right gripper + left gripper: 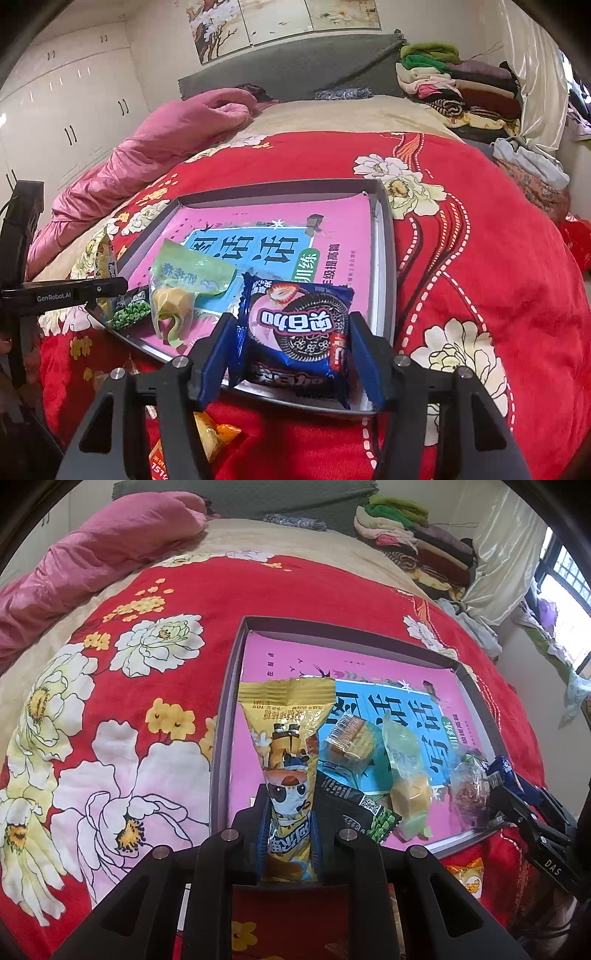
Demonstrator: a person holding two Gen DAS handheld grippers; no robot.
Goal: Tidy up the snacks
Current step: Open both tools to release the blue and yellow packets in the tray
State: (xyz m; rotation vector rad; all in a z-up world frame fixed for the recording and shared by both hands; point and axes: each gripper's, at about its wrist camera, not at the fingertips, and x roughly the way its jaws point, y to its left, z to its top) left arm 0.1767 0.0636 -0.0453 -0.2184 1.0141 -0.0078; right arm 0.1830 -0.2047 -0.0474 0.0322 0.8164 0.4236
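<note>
A shallow grey tray (229, 686) lined with a pink and blue book lies on the red floral bed cover; it also shows in the right wrist view (384, 236). My left gripper (290, 812) is shut on a tall yellow panda snack packet (291, 746), held upright over the tray's near left side. My right gripper (295, 332) is shut on a blue strawberry sandwich-cookie packet (299, 325) over the tray's near edge. In the tray lie a green pea packet (129, 312), a green-and-yellow pastry packet (177, 291), a small clear cake packet (351, 738) and a clear packet of brown snack (472, 786).
Orange and yellow snack packets (207, 439) lie on the cover in front of the tray; one also shows in the left wrist view (467, 878). A pink quilt (155, 147) lies at the far left. Folded clothes (458, 85) are stacked at the far right by a curtain.
</note>
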